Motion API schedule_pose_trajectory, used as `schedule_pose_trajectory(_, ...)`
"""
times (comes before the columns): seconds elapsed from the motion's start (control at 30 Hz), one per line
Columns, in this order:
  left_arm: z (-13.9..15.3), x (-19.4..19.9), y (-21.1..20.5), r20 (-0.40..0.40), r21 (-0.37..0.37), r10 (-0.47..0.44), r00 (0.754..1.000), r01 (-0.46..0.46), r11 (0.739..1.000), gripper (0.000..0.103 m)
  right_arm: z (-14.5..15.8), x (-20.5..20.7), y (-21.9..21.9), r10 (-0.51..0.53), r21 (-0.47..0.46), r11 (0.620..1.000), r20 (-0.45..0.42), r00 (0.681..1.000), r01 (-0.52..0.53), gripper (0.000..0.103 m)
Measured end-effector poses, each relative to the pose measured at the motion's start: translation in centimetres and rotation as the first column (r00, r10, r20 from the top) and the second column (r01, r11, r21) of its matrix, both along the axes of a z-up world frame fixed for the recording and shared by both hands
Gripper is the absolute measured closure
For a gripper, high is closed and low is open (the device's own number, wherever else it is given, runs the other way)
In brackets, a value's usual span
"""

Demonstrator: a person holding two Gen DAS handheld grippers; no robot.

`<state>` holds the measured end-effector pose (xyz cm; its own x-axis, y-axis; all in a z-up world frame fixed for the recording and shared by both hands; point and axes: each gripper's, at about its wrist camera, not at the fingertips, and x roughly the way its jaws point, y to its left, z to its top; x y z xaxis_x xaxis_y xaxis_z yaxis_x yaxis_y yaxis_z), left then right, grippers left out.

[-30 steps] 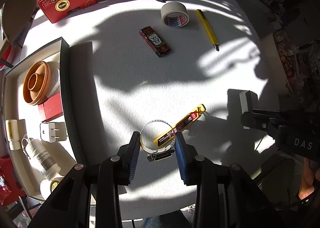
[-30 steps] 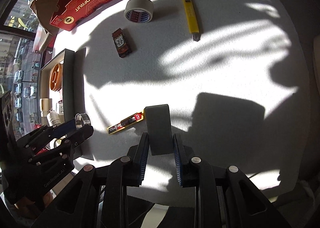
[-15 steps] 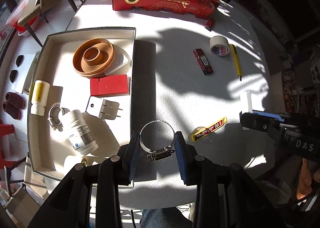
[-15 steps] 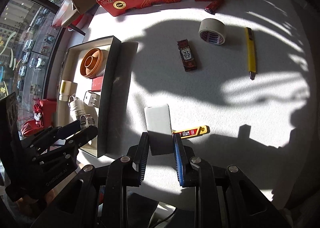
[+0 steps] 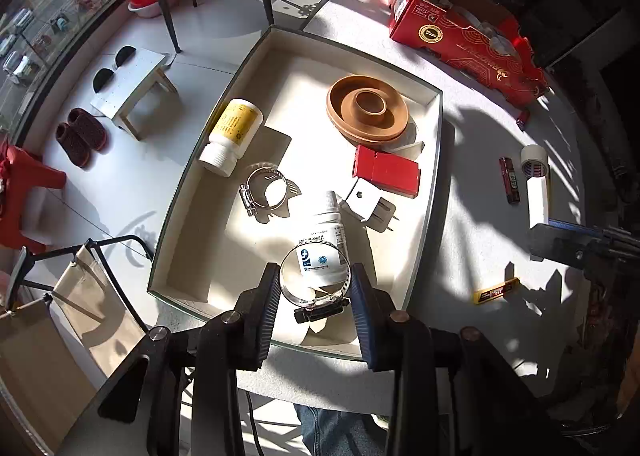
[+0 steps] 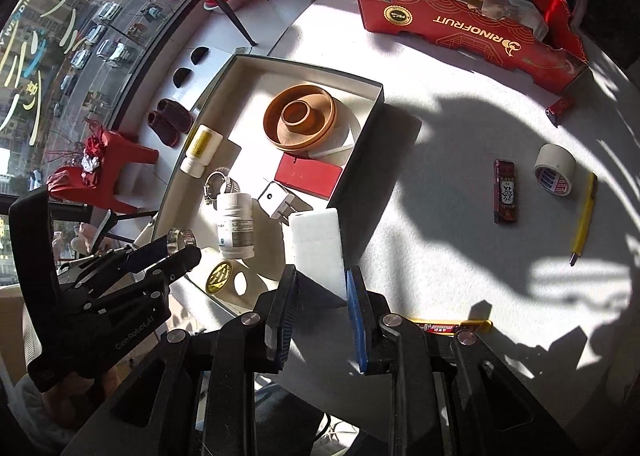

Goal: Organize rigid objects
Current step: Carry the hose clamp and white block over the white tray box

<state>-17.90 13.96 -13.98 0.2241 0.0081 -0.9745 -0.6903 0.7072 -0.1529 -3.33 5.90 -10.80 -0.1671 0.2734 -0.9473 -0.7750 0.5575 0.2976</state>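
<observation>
My left gripper (image 5: 314,288) is shut on a metal hose clamp (image 5: 316,298) and hangs over the near part of the cream storage box (image 5: 436,159), above a white pill bottle (image 5: 324,244). My right gripper (image 6: 320,292) is shut on a white rectangular block (image 6: 318,246), held over the box's near right corner (image 6: 360,159). The box holds an orange ring dish (image 5: 366,113), a red case (image 5: 386,171), a white plug (image 5: 370,203), a yellow-labelled bottle (image 5: 232,135) and a second hose clamp (image 5: 266,189). The left gripper (image 6: 182,252) also shows in the right wrist view.
On the white table lie a tape roll (image 6: 554,169), a yellow utility knife (image 6: 584,215), a dark red packet (image 6: 506,189), a yellow blade case (image 5: 496,290), a red lighter (image 6: 560,105) and a red cardboard fruit box (image 6: 472,19). Chairs, stools and slippers stand on the floor left.
Both grippers carried their loads leftward from the open table to above the storage box, rolling as they went. The blade case stayed on the table.
</observation>
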Motion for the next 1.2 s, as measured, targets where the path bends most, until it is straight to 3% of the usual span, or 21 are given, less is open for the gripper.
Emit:
schedule_pose_trajectory(0.4,-0.6,-1.4,1.9,-0.016,0.008,0.052,0.999,-0.052,0.999,0.066,-0.2,-3.1,5.0,0.117,-0.005,0.993,0.004,0.993,-0.117,0.078)
schedule_pose_trajectory(1.2,-2.2,0.0,3.2,-0.05,0.006,0.027,0.998,-0.027,1.0,0.066,-1.9,-2.2,6.5,0.076,-0.049,0.996,-0.022,0.997,-0.077,0.078)
